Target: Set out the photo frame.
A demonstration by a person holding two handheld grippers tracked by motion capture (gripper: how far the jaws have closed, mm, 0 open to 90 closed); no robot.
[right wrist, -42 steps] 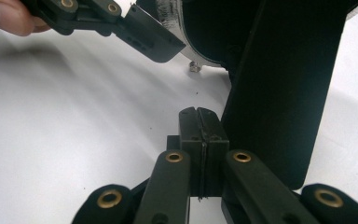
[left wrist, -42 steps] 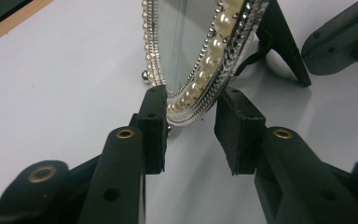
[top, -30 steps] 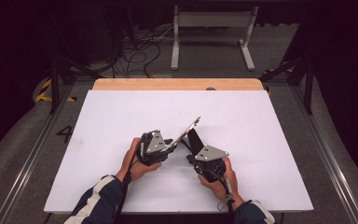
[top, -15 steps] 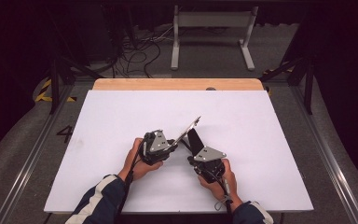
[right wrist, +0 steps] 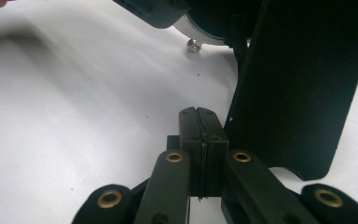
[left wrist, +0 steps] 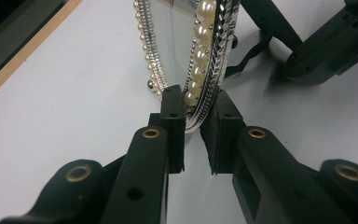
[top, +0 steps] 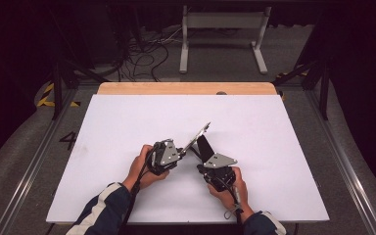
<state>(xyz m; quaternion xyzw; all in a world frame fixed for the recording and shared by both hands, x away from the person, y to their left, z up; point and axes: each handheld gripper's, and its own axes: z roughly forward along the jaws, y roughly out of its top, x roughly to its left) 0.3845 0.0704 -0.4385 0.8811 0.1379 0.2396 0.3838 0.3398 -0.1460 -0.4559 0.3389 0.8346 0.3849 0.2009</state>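
mirror: small framed mirror [left wrist: 204, 60], silver rim with a row of pearl beads, standing tilted on the table [top: 127, 122] near its middle, between the two hands
mirror stand: black back prop [right wrist: 303, 79] leans out behind the frame toward the right hand; its foot rests on the table
containers: no box, tray or bowl on the white sheet; the mirror is the one loose item there
left tongs: [left wrist: 196, 123] jaws have just been closing on the lower edge of the mirror rim; left gripper view shows both pads against the beaded frame, rim pinched between them
left tongs position: in the high view [top: 182, 152] they point right and away from the person, at the frame's near edge
right tongs: [right wrist: 200, 135] pressed fully together, pads meeting, with nothing visible between them
right tongs position: tips sit just beside the black prop, on its left side in the right gripper view; contact with it cannot be told
right tongs, high view: [top: 204, 164] just below the prop
hands: left hand [top: 144, 169] and right hand [top: 227, 188] each wrapped around a gripper body, striped sleeves entering from the bottom edge
table: white sheet over a wooden top, wood strip [top: 186, 88] showing along the far edge
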